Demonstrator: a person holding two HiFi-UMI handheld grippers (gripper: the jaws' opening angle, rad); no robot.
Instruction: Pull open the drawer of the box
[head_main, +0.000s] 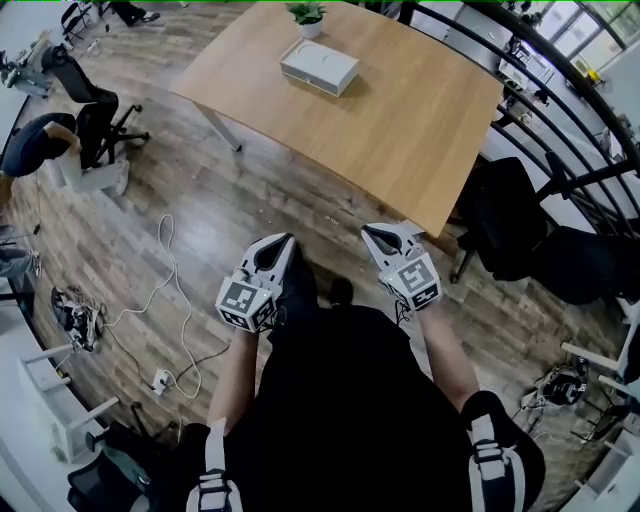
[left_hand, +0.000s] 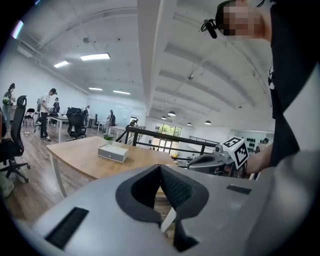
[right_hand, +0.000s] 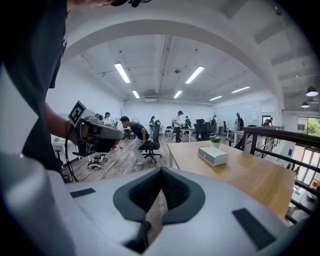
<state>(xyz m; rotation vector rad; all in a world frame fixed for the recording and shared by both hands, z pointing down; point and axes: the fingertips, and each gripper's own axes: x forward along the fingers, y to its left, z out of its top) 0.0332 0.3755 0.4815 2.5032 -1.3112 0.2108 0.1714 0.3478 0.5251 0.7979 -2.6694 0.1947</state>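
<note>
A white flat box (head_main: 320, 66) lies on the far part of a wooden table (head_main: 400, 140), next to a small potted plant (head_main: 307, 17). From here I cannot make out its drawer. Both grippers hang in front of the person's body over the floor, well short of the table and apart from the box. My left gripper (head_main: 284, 241) has its jaws together and holds nothing. My right gripper (head_main: 373, 233) also has its jaws together and is empty. The box (left_hand: 113, 152) shows far ahead in the left gripper view, and the box (right_hand: 213, 155) lies likewise far off in the right gripper view.
Black office chairs (head_main: 510, 215) stand at the table's right end, beside a dark railing (head_main: 560, 110). Another chair (head_main: 95, 110) and a person are at the left. A white cable (head_main: 165, 290) with a power strip trails over the wooden floor. Several people stand at distant desks.
</note>
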